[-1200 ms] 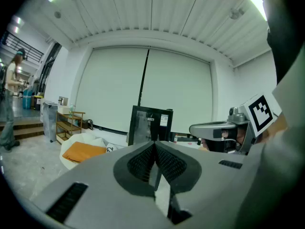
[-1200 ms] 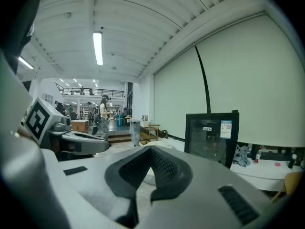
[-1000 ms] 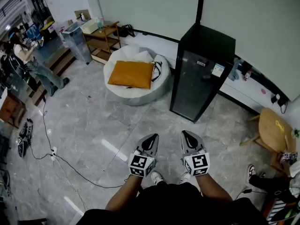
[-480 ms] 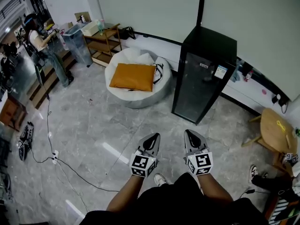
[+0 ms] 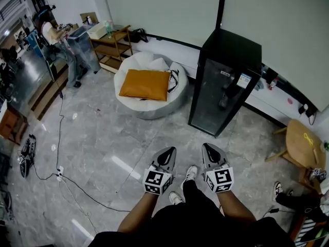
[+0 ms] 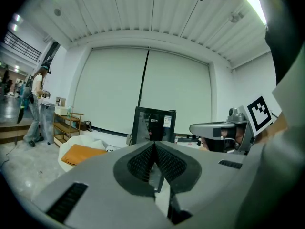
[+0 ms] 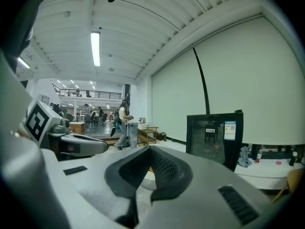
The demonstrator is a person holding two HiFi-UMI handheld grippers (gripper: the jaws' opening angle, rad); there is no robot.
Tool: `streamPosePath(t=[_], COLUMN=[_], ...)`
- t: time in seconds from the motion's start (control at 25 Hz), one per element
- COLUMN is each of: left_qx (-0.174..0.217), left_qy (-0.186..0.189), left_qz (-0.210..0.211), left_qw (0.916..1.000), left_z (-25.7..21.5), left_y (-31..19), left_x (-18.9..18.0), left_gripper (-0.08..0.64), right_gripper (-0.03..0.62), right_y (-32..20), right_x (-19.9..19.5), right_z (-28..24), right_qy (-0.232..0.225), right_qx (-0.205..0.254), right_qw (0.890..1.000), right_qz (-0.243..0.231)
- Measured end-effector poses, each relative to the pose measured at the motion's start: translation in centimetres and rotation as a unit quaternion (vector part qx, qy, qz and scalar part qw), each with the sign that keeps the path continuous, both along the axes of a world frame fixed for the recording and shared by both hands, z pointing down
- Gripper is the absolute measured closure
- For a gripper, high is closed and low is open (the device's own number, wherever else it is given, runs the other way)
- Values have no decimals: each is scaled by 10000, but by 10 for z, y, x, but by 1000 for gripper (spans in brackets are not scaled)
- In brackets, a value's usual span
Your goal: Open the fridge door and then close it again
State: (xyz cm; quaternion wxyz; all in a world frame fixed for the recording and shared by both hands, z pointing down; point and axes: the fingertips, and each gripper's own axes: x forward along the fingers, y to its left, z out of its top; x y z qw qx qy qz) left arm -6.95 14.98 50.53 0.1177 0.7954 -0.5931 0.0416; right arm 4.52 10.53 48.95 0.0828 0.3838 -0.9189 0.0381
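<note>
Tall black glass-door fridge (image 5: 223, 84) stands shut against the wall. Left claw (image 5: 165, 154) and right claw (image 5: 209, 151) are side by side, well short of the fridge, both pinched closed, nothing held. Step looks like the approach. Best to get close, square up to the door, and spread one claw before reaching for its opening edge.

Three cameras, all from one standing spot short of the fridge (image 5: 222, 86).
From the head we look steeply down past the left gripper (image 5: 166, 153) and right gripper (image 5: 208, 149) to the floor (image 5: 103, 138), with the fridge well ahead. The left gripper's camera looks almost level along its own jaws, fridge centred and far off; the right gripper's camera does likewise, fridge to its right. We find fridge and pale wall (image 5: 164, 9) in all three views, and each gripper view catches the other gripper at its edge.
</note>
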Motion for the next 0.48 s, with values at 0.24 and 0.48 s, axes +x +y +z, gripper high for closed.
streamPosePath(t=[0.24,0.48], left_qx=[-38,-152], left_qy=[-51,-137], left_qz=[-26,61], left_qw=[10000,9998], left_z=[2,5], left_y=[-20,-51], left_x=[-11,-16], left_gripper=[538,538], right_gripper=[574,574], right_y=[-21,-54], right_x=[-14,-26], right_z=[8,5], right_qy=[59,-66], right_qx=[-19,15], right_qw=[9999,9998], right_qz=[-118,-182])
